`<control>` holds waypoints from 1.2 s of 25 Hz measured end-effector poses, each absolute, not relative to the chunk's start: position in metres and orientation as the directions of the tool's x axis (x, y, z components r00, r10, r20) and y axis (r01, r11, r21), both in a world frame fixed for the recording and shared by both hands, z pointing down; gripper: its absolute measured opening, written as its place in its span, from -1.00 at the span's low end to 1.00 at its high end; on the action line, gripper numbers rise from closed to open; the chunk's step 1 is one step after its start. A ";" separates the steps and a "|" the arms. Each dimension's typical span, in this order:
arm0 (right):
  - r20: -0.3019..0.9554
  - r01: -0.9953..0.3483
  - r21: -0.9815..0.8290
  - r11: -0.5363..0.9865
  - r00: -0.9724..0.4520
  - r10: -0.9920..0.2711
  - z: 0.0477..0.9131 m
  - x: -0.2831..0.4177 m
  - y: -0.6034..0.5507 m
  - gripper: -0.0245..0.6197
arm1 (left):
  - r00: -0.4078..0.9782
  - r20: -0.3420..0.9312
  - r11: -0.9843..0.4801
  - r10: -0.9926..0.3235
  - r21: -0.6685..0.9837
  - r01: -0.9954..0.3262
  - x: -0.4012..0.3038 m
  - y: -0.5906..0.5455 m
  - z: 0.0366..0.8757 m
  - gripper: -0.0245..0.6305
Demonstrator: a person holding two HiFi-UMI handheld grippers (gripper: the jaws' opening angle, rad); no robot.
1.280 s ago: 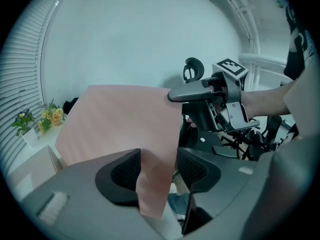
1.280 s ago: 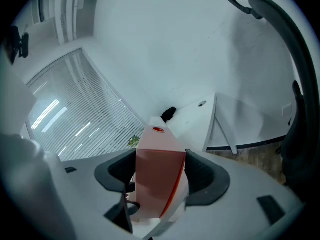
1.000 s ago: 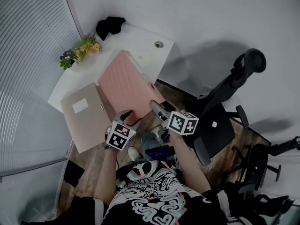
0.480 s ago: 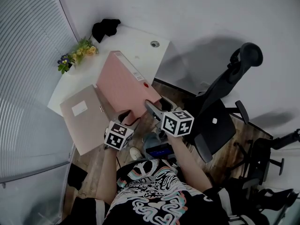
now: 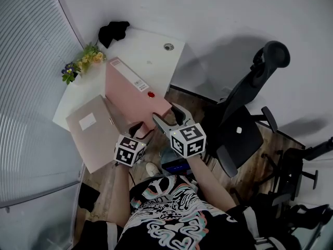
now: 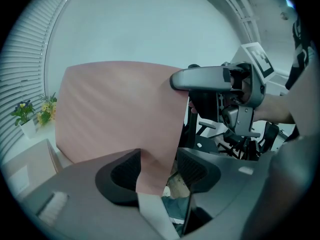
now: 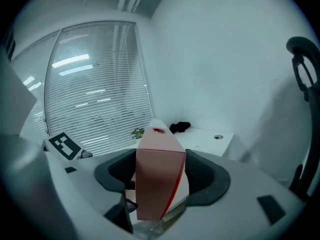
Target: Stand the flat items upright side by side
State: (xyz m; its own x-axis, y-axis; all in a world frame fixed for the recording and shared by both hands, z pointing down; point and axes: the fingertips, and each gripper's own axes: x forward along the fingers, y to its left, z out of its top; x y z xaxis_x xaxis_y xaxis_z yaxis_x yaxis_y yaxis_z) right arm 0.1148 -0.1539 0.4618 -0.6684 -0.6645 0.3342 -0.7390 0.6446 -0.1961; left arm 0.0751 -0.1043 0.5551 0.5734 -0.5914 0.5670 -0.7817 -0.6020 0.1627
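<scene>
A pink binder (image 5: 130,90) stands tilted on its long edge over the white table (image 5: 156,53), spine label facing up. My right gripper (image 5: 166,114) is shut on its near end; in the right gripper view the binder (image 7: 159,154) fills the gap between both pads of the gripper (image 7: 161,179). My left gripper (image 5: 137,133) is shut on the binder's lower near corner, and that pink cover (image 6: 120,114) runs between the pads of the gripper (image 6: 157,171). A beige binder (image 5: 93,132) lies flat on the table to the left, touching the pink one.
Potted flowers (image 5: 83,61) and a black cloth (image 5: 113,31) sit at the table's far left corner, and a cable hole (image 5: 168,47) lies near the back edge. A black office chair (image 5: 244,124) stands to the right, with window blinds (image 5: 26,61) along the left.
The pink binder has tipped up from lying nearly flat onto its edge. My right gripper has rolled and risen with it, while the left one has stayed put.
</scene>
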 end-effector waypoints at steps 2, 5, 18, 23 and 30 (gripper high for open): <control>0.333 -0.732 -0.148 0.665 -0.670 -0.664 0.460 0.109 -0.150 0.01 | 0.570 0.572 -0.602 -0.590 0.160 -0.783 0.074 -0.103 0.557 -0.23; 0.332 -0.723 -0.104 0.683 -0.673 -0.661 0.460 0.103 -0.144 0.01 | 0.566 0.575 -0.596 -0.591 0.161 -0.787 0.073 -0.100 0.559 -0.23; 0.331 -0.685 0.088 0.723 -0.664 -0.670 0.456 0.091 -0.119 0.03 | 0.567 0.552 -0.609 -0.612 0.128 -0.783 0.078 -0.089 0.553 -0.29; 0.346 -0.670 0.142 0.729 -0.657 -0.670 0.458 0.087 -0.112 0.03 | 0.587 0.526 -0.623 -0.615 0.132 -0.771 0.080 -0.084 0.547 -0.29; 0.360 -0.666 0.151 0.731 -0.651 -0.668 0.458 0.085 -0.108 0.03 | 0.599 0.485 -0.631 -0.637 0.118 -0.767 0.075 -0.083 0.535 -0.29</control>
